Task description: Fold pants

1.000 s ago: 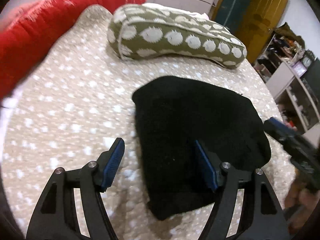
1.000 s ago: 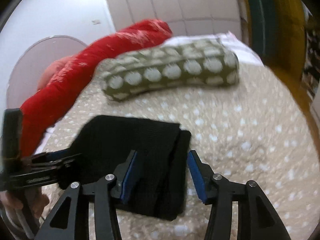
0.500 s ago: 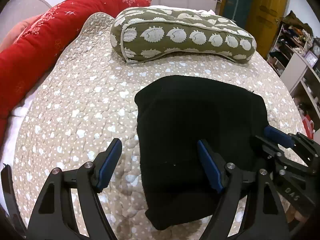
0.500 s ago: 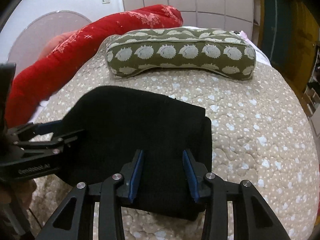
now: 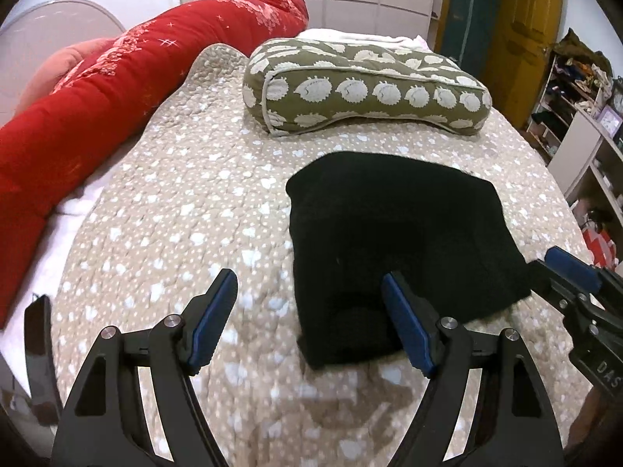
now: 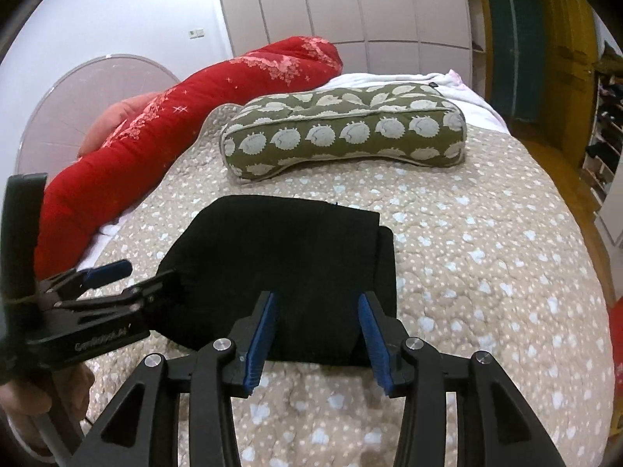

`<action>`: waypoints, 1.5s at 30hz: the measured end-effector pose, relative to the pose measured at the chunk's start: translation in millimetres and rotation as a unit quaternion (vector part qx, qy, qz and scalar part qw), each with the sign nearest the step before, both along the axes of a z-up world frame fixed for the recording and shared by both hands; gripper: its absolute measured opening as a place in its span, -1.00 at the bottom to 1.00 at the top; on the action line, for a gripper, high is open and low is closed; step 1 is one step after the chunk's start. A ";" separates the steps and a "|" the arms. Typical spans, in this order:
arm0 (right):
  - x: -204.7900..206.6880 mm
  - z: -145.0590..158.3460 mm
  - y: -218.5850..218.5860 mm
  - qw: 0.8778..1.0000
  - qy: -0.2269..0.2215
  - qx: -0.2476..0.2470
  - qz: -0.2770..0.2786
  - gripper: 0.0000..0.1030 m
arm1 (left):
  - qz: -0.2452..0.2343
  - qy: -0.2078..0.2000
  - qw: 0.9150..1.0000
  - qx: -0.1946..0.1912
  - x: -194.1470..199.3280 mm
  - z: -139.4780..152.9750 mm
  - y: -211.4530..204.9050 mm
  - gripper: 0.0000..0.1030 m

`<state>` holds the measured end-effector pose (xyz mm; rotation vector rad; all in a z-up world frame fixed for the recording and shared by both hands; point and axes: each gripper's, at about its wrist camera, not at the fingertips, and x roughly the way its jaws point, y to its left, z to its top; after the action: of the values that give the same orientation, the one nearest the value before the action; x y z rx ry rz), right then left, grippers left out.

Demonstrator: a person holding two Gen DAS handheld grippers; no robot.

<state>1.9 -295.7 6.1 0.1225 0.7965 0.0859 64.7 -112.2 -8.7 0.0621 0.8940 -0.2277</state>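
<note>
Between the blue pads of the left gripper lay bare quilt and the near left corner of the folded black pants; its fingers stood wide apart and held nothing, the right-hand pad over the pants' near edge and the left-hand pad over the spotted beige bedspread. Just ahead of the right gripper, whose fingers were also spread with nothing between them but the cloth below, the same pants rested flat in a squarish bundle, a second layer showing along their right side. Whether either gripper touched the fabric could not be told. From the left wrist view the right gripper reached in at the pants' right edge; from the right wrist view the left gripper sat at their left edge. Beyond the pants lay an olive cushion printed with pale hedgehogs, and to the far left a long red bolster ran along the bedspread's side.
</note>
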 end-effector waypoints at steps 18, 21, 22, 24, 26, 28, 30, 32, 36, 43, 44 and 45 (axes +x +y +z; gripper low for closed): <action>-38.8 23.1 5.4 0.999 -0.029 0.004 -0.017 -0.09 | 0.007 -0.060 0.998 0.005 -57.4 31.4 -0.1 0.52; -42.6 25.3 5.5 0.999 -0.031 0.004 -0.018 -0.09 | 0.008 -0.067 0.998 0.006 -63.3 34.9 -0.4 0.52; -43.6 25.6 5.3 0.999 -0.031 0.004 -0.018 -0.09 | 0.008 -0.068 0.998 0.006 -64.2 35.5 -0.6 0.52; -44.9 26.4 5.4 0.999 -0.030 0.003 -0.017 -0.09 | 0.008 -0.070 0.998 0.005 -67.1 36.9 -1.1 0.52; -46.9 27.4 6.0 0.999 -0.032 0.002 -0.017 -0.09 | 0.006 -0.071 0.997 0.005 -69.2 37.9 -1.5 0.52; -48.5 28.9 6.0 0.999 -0.034 0.002 -0.017 -0.09 | 0.005 -0.071 0.997 0.004 -70.9 38.6 -1.8 0.52; -49.5 30.0 6.3 0.999 -0.035 0.001 -0.017 -0.09 | 0.005 -0.071 0.997 0.004 -71.9 39.4 -2.0 0.52; -49.9 30.9 6.0 0.999 -0.036 0.000 -0.017 -0.09 | 0.006 -0.071 0.997 0.003 -71.8 39.5 -2.0 0.52; -49.3 31.0 6.2 0.999 -0.035 -0.001 -0.014 -0.09 | 0.006 -0.071 0.997 0.003 -72.6 40.1 -2.1 0.52; -46.3 29.3 9.1 1.000 -0.029 -0.002 -0.011 -0.09 | 0.008 -0.064 0.998 0.001 -70.8 40.8 0.4 0.52; -45.8 28.9 9.6 1.000 -0.028 -0.002 -0.010 -0.09 | 0.009 -0.063 0.998 0.000 -70.3 40.8 0.8 0.52; -45.1 28.6 10.1 1.000 -0.028 -0.002 -0.009 -0.09 | 0.009 -0.063 0.998 -0.001 -70.2 41.1 1.3 0.52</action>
<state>-43.1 -285.6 34.8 0.1235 0.7399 0.0712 -5.5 -110.9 32.4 0.0660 0.7692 -0.2049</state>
